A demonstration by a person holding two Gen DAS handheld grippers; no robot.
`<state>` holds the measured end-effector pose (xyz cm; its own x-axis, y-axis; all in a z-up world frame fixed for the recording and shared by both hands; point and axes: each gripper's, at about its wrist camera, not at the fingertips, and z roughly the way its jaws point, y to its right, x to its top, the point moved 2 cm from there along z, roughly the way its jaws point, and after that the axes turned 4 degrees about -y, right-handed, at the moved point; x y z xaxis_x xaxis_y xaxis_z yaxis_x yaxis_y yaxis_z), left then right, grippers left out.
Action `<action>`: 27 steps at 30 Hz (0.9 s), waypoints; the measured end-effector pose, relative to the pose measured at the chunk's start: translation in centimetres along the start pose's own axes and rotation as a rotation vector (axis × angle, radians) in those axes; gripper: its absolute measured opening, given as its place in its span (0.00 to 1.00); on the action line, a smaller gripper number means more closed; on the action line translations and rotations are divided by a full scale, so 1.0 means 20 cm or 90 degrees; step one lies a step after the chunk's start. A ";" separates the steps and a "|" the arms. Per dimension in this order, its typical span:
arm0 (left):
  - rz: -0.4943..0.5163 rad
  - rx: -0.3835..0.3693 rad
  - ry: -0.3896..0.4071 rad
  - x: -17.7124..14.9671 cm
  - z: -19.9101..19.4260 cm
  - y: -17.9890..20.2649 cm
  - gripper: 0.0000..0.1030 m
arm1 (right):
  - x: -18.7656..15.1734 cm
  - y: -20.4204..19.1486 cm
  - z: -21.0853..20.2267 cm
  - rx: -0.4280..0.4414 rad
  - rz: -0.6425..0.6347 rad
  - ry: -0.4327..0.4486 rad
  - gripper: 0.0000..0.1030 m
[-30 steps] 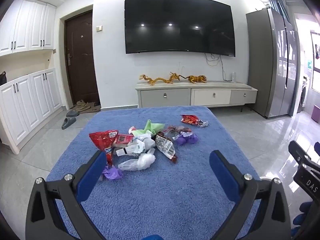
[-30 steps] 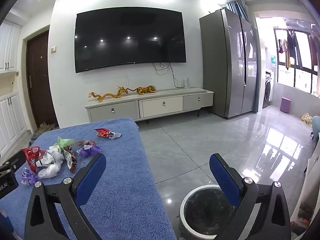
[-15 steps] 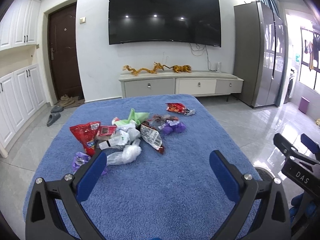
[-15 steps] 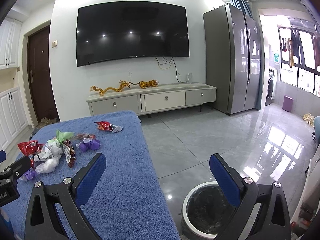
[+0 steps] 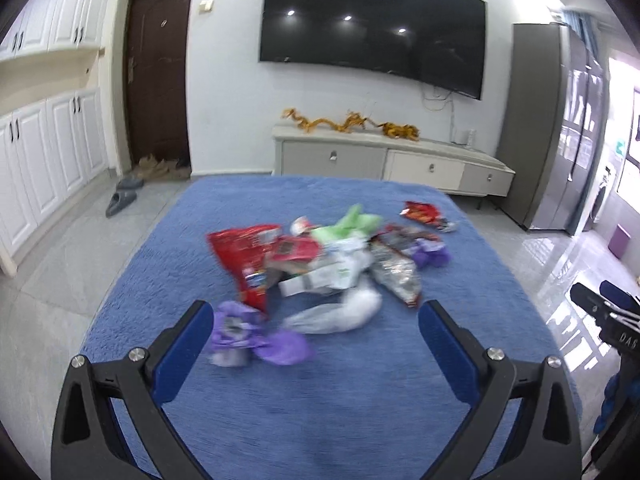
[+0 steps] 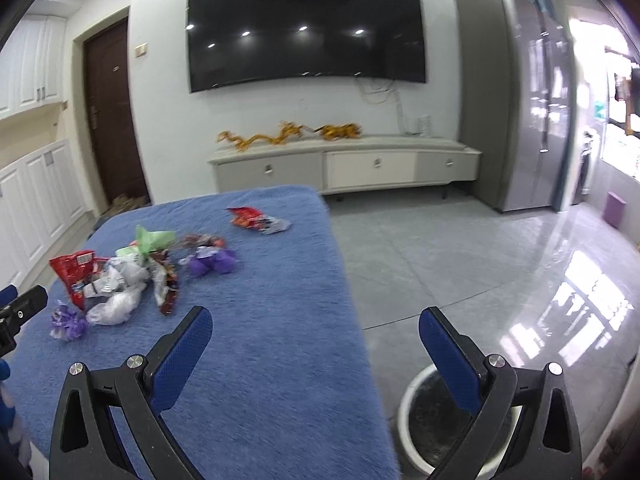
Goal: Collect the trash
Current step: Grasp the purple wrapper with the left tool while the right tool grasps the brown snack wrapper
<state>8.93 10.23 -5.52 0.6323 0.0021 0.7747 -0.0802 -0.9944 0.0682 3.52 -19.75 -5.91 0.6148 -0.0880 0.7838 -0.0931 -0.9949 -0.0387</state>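
A black television [image 6: 306,26] hangs on the white wall above a low cabinet [image 6: 344,166]. A brown door [image 5: 158,68] and white cupboards [image 5: 48,152] stand left; grey glossy tiles [image 6: 480,256] reflect window light.

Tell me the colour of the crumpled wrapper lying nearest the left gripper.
Purple. The crumpled wrapper shows best in the left wrist view.
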 end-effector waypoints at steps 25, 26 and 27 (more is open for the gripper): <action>-0.120 -0.085 -0.153 -0.10 0.48 -0.42 0.41 | 0.11 -0.68 0.92 0.311 -0.082 -0.235 0.27; -0.117 -0.083 -0.149 -0.10 0.47 -0.42 0.41 | 0.11 -0.68 0.91 0.313 -0.081 -0.234 0.26; -0.113 -0.080 -0.144 -0.10 0.46 -0.42 0.39 | 0.11 -0.66 0.90 0.314 -0.082 -0.233 0.25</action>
<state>15.41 17.54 -13.32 0.7995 0.1364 0.5850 -0.0397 -0.9598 0.2780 20.19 -7.65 -14.80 0.8336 0.1093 0.5415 0.3179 -0.8966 -0.3084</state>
